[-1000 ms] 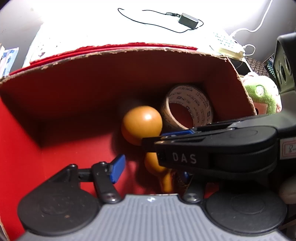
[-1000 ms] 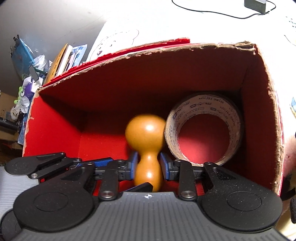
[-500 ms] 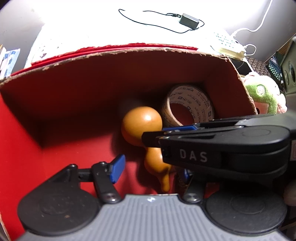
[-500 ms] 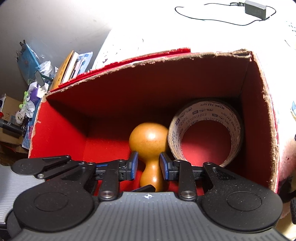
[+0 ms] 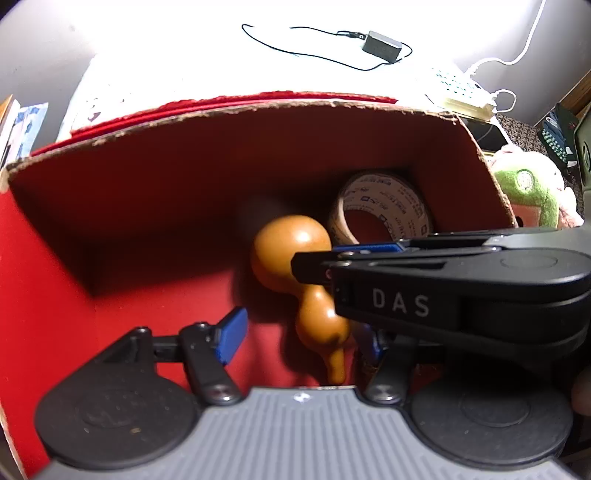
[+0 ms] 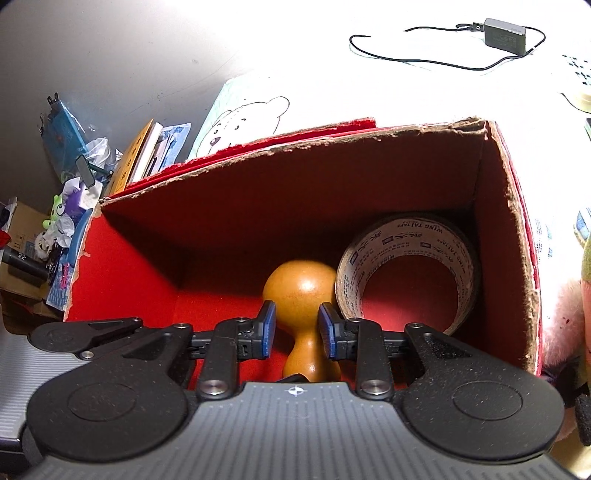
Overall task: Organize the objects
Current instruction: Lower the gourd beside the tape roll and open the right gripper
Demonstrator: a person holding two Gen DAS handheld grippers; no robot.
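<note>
Inside the red box (image 5: 147,206), seen from the left wrist camera, an orange wooden gourd (image 5: 295,258) lies on the red floor with its thin stem toward the camera. A roll of tape (image 5: 384,210) stands on edge just beside it in the far right corner. The left claw (image 5: 301,338) is opening, and the gourd's small end lies between its blue pads, which do not squeeze it. The right claw (image 5: 314,264) reaches in from the right, its black finger marked DAS crossing over the gourd's neck. A green plush toy (image 5: 524,195) sits outside the box on the right. From the right wrist camera, the right claw (image 6: 293,326) has its two blue pads on either side of the gourd (image 6: 301,291), at the neck just under the round top, and they seem to grip it. The tape roll (image 6: 406,269) touches the gourd on the right, against the box (image 6: 509,258) wall. A charger with a black cord (image 6: 502,31) lies on the white worktop (image 6: 332,74) behind.
</note>
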